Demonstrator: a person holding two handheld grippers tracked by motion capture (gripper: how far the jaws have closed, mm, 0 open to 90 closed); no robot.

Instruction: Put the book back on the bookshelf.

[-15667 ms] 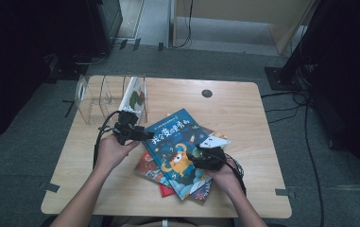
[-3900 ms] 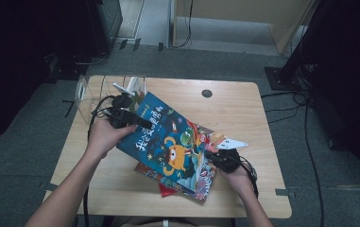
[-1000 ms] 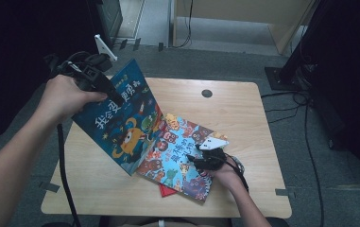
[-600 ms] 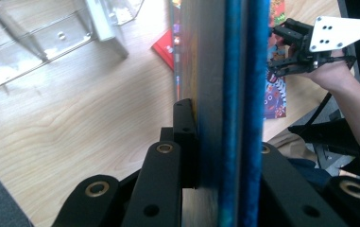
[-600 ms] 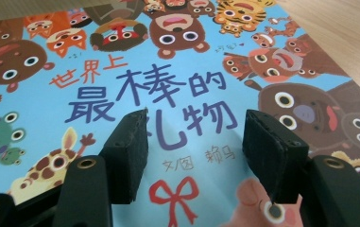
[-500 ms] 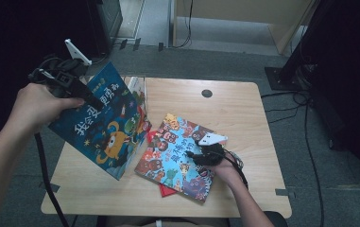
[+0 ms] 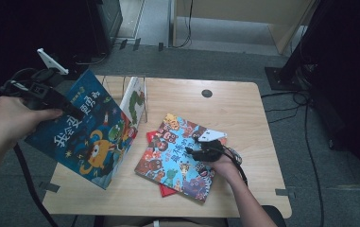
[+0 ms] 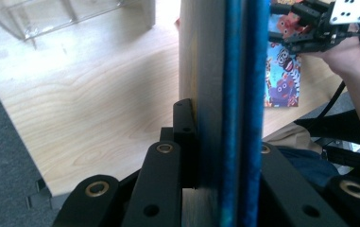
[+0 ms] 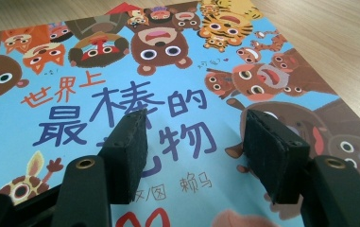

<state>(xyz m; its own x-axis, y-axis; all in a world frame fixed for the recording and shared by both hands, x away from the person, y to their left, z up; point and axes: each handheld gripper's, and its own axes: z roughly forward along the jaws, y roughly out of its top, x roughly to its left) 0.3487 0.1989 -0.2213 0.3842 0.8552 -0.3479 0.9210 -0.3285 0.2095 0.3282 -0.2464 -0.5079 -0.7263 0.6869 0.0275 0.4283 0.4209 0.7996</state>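
The left gripper (image 7: 69, 109) is clamped on the top edge of the blue book (image 7: 85, 142), which hangs from it tilted, lifted off the table (image 7: 244, 109) at the gripper's end, its lower corner down near the table's front edge. In the left gripper view the blue book (image 8: 229, 94) stands edge-on between the two black jaws, which press on both of its faces. Just beyond that gripper, a clear rack (image 7: 125, 85) stands with a white book (image 7: 134, 98) upright in it, close behind the blue book's upper corner. The right gripper (image 7: 197, 150) rests over the animal book (image 7: 175, 158), which lies flat on top of a red book (image 7: 166, 190) near the table's middle. Its jaws have just been opening and stand apart, with nothing between them; in the right gripper view the pads (image 9: 130, 142) hover low over the animal book's (image 9: 73, 94) blue cover, straddling its printed title. The two grippers are well apart, the left one out past the table's left side.
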